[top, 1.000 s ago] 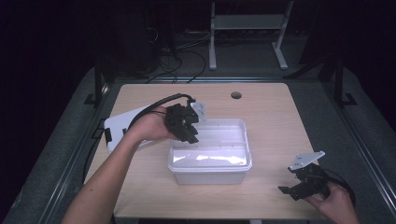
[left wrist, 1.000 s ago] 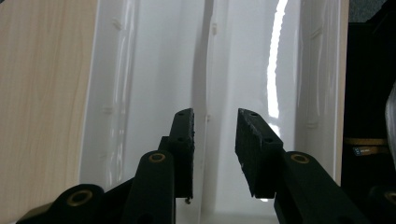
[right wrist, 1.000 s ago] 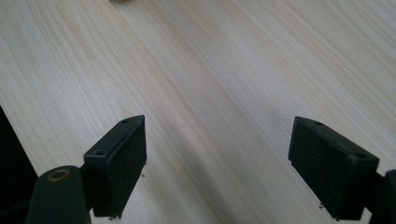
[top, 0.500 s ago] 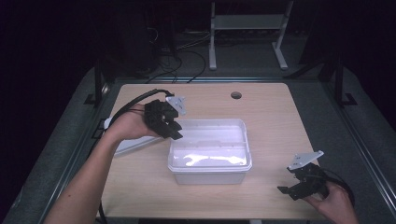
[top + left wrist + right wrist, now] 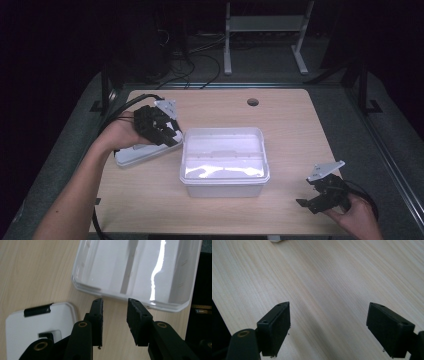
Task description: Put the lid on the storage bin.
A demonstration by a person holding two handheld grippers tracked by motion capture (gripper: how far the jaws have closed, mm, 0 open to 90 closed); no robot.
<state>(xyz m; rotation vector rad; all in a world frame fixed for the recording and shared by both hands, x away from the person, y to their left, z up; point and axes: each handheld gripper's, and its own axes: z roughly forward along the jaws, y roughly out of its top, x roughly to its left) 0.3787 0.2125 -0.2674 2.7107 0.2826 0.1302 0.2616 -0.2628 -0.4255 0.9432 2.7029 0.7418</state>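
Two hand-held grippers — left [image 5: 167, 131] (part-open) beside the clear box [image 5: 223, 160], right [image 5: 320, 192] wide, apart.

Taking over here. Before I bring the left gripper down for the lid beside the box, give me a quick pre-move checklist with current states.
1. Left gripper open, nothing between the jaws: ok.
2. Lid lying flat on the table, left of the box: ok.
3. Left gripper lined up on the lid: not ok; it points at the table between lid and box.
4. Box uncovered: ok. Contents: cannot tell, glare.
5. Right gripper open, parked away from the box near the table's front right corner: ok.
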